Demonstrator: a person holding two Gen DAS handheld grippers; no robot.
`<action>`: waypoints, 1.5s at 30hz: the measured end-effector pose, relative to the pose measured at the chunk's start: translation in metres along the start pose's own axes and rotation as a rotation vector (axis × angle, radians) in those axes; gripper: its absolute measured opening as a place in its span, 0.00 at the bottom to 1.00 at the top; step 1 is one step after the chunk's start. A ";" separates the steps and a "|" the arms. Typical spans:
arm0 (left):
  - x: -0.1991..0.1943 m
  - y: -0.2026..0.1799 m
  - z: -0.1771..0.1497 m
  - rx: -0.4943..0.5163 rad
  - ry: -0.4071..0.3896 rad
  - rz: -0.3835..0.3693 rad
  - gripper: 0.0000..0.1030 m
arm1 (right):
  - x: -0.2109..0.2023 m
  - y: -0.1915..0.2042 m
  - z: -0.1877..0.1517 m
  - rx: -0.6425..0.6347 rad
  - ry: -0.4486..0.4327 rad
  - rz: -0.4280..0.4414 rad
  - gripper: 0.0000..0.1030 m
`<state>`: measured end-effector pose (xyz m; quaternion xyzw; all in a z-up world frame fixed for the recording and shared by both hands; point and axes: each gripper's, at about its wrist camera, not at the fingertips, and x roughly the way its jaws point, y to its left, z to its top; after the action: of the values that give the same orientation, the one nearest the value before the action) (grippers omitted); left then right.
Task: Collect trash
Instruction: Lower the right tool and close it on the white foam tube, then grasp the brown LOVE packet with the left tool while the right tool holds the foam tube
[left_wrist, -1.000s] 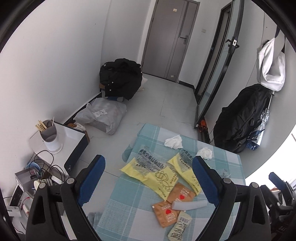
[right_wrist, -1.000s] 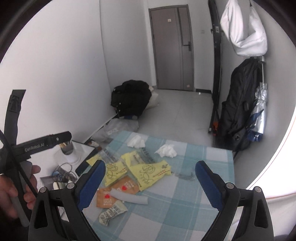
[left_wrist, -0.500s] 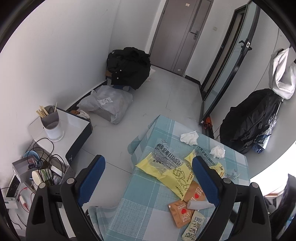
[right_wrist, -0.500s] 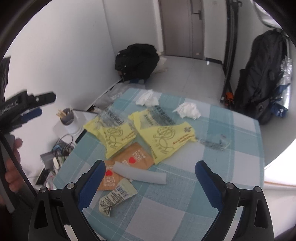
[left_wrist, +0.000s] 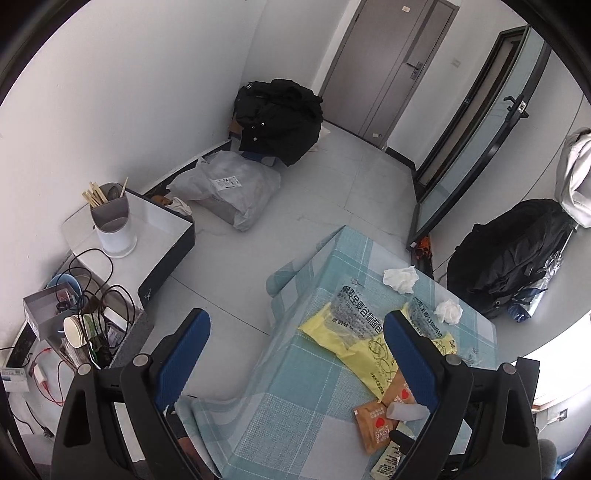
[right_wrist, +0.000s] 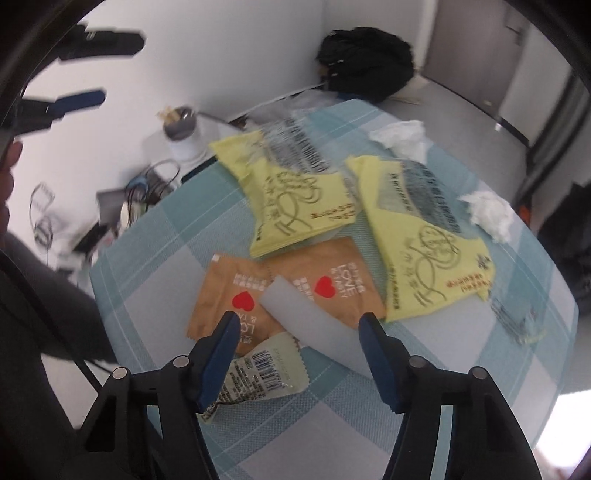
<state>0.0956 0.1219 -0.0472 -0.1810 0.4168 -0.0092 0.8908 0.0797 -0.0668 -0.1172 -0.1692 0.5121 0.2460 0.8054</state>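
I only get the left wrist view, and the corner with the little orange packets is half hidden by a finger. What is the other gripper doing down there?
Observer: The right gripper points down at the pile with the pale grey tube between its fingers. Its jaws have just been closing, but the pads are not on it yet.
Operator: Anything else right by the tube?
Observer: A white barcode wrapper lies beside it, partly behind one finger.
Operator: What is the tube lying on?
Observer: It lies across both orange sachets.
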 end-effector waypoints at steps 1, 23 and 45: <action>0.001 0.001 0.000 0.000 0.001 0.004 0.90 | 0.003 0.003 0.002 -0.032 0.013 -0.010 0.57; 0.015 -0.004 -0.018 0.040 0.121 -0.094 0.90 | -0.017 -0.022 -0.014 0.027 0.016 0.009 0.08; 0.058 -0.083 -0.105 0.570 0.294 0.063 0.90 | -0.082 -0.078 -0.075 0.281 -0.160 0.089 0.09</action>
<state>0.0661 0.0012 -0.1244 0.0921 0.5272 -0.1241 0.8356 0.0398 -0.1880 -0.0726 -0.0119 0.4825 0.2202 0.8477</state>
